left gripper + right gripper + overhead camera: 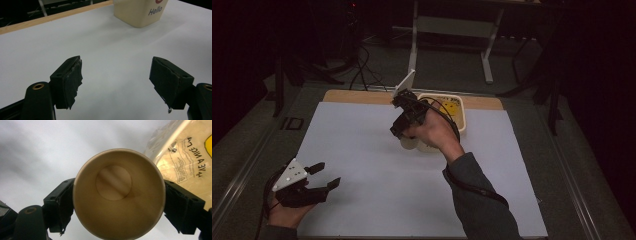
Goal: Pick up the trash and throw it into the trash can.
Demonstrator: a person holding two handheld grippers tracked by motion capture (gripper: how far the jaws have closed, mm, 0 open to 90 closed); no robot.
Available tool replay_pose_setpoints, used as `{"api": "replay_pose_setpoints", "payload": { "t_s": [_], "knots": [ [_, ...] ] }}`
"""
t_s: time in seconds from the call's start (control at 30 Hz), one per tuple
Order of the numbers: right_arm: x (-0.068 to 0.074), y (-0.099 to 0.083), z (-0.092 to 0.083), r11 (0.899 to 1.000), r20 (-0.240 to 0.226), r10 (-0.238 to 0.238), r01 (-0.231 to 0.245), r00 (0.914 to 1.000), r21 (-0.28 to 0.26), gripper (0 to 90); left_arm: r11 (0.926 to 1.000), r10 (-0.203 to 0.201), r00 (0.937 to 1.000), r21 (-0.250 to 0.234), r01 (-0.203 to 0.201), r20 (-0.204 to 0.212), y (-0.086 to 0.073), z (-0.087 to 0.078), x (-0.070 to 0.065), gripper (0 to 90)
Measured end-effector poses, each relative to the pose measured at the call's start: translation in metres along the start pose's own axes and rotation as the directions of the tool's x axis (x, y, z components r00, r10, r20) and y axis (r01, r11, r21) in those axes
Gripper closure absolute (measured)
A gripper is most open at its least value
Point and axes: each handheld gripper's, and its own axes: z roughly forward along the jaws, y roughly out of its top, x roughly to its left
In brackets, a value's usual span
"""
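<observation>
The right tongs [117,202] gripped a tan paper cup [119,195], one jaw pressed against each side of its wall, and the right gripper view looked straight down into its bare round bottom. In the high view the right tongs [404,127] stood just past the middle of the white tabletop [362,150], toward twelve o'clock, with the person's right hand [434,132] wrapped around the handle and pale cups [417,144] showing under it; how many stood there could not be told. Just beside them, at about one o'clock, sat a cream tray [460,112] with a yellow mark inside. In the right gripper view the cream tray [185,157] lay at two o'clock from the cup, under clear film, with upside-down print of which "A NICE" was legible and the rest too small or cut off. The left tongs [326,175] rested at the tabletop's eight o'clock corner, jaws spread wide and holding nothing. In the left gripper view the left tongs [116,80] pointed across bare white surface toward a cream container [140,12] at one o'clock, printed "Hello" in dark letters below part of a red mark.
</observation>
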Motion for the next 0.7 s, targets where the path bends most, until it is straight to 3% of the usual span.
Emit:
{"api": "replay_pose_setpoints", "payload": {
  "t_s": [0.7],
  "knots": [
    [-0.027, 0.003, -0.027, 0.998, 0.023, 0.053, -0.053, 0.9983, -0.018, 17.9, 1.0, -0.006, 1.0, 0.004, 0.006, -0.003, 0.0, 0.0, 0.001, 26.0]
  ]
}}
